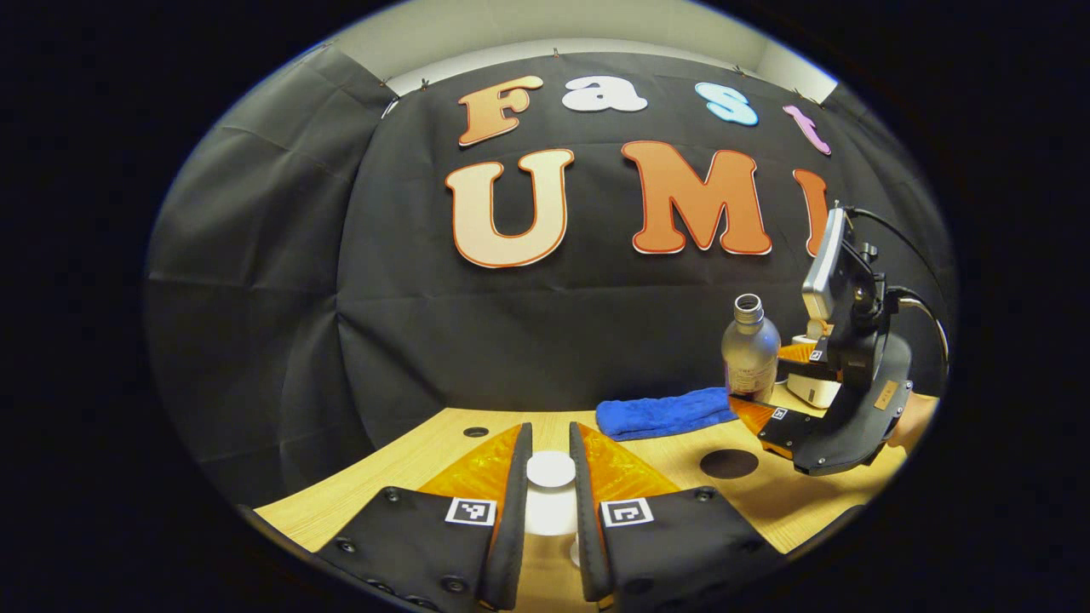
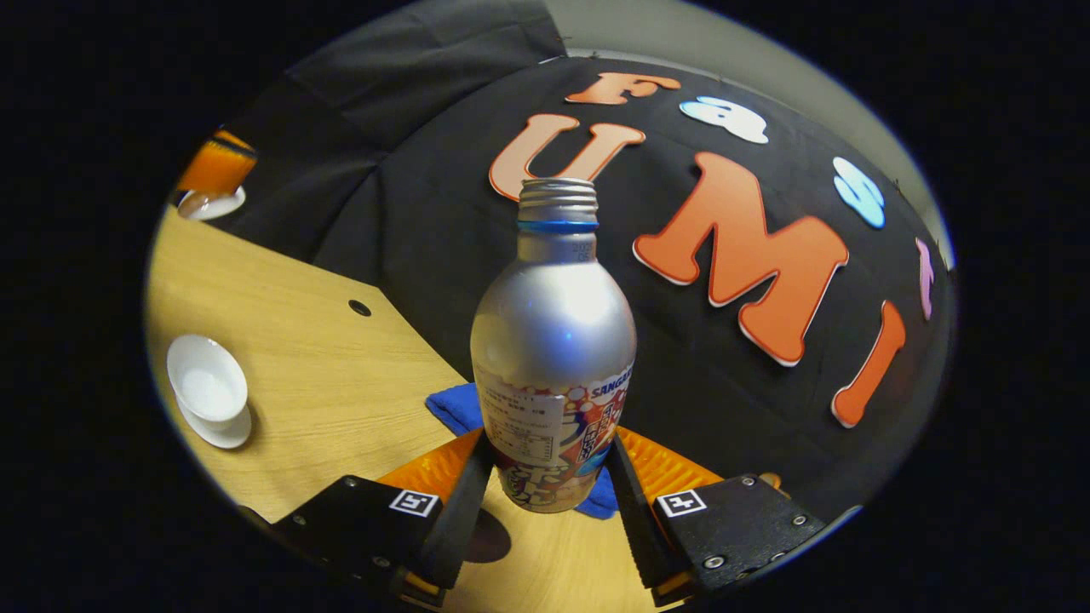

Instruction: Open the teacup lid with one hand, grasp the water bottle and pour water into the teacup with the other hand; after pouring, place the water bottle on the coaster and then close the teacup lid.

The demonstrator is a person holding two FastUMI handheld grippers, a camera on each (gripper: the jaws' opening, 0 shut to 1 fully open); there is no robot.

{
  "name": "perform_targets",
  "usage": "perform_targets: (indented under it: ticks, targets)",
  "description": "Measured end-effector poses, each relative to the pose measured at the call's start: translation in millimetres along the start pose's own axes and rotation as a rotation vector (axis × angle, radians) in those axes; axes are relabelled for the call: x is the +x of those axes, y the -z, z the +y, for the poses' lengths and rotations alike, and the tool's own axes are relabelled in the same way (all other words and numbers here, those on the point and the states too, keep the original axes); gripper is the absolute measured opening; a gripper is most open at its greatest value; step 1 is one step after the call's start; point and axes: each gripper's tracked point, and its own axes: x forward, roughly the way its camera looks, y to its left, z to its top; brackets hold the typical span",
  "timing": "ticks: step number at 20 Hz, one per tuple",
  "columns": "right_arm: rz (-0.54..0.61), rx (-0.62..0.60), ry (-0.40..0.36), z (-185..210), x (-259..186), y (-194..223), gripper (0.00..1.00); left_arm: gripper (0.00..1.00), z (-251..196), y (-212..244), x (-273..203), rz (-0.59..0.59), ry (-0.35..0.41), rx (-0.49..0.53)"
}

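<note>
Bottle (image 2: 553, 340), smooth metal, slippery: my right hand-held gripper (image 2: 545, 485) clamps its lower body; left hand-held gripper (image 1: 550, 511) apparently pinches the fragile lid (image 1: 550, 470).

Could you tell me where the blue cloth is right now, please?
The blue cloth lies on the table by the back wall, just left of the bottle in the left gripper view.

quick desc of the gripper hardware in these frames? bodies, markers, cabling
Each hand-held gripper has black bolted plates carrying square black-and-white fiducial tags, with ribbed orange panels behind the fingers: left, right. Seen from the left gripper view, the right hand-held gripper has a curved black body with a small tan label, a grey device mounted on top, and black cables looping off it.
</note>
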Motion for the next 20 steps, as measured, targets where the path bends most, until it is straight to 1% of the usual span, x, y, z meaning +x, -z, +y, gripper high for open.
perform_targets:
  ticks: [1, 2, 5, 6, 8, 9, 11, 15, 19, 20]
  targets:
    - [0.022, 0.053, -0.021, 1.6, 3.2, 5.2, 0.78, 0.28, -2.6, -0.6, 2.1, 0.001, 0.003, 0.004]
    - [0.040, 0.105, -0.036, 5.5, 5.4, 9.2, 0.78, 0.31, -5.2, -0.7, 1.8, 0.001, 0.007, 0.005]
    - [0.094, 0.269, -0.098, 10.6, 16.4, 22.2, 0.78, 0.31, -9.1, -0.4, 4.0, 0.004, 0.014, 0.005]
    - [0.117, 0.323, -0.117, 12.7, 14.7, 27.0, 0.78, 0.28, -10.6, 1.9, 4.5, 0.008, 0.016, 0.002]
    - [0.161, 0.403, -0.142, 20.2, 15.0, 42.1, 0.78, 0.34, -11.6, 4.6, 4.6, 0.014, 0.018, -0.001]
    - [0.180, 0.417, -0.142, 22.7, 16.1, 47.3, 0.78, 0.31, -12.1, 6.0, 5.0, 0.019, 0.017, 0.001]
    - [0.203, 0.423, -0.148, 29.3, 22.7, 54.8, 0.78, 0.31, -13.7, 7.3, 5.4, 0.023, 0.019, 0.005]
    - [0.252, 0.423, -0.150, 37.8, 21.7, 75.5, 0.78, 0.31, -17.1, 13.2, 9.3, 0.035, 0.025, -0.003]
    - [0.301, 0.421, -0.142, 39.4, 21.9, 93.2, 0.78, 0.31, -18.8, 20.2, 11.5, 0.049, 0.027, -0.012]
    - [0.296, 0.437, -0.139, 38.0, 21.9, 93.0, 0.78, 0.31, -19.2, 20.9, 12.6, 0.049, 0.025, -0.012]
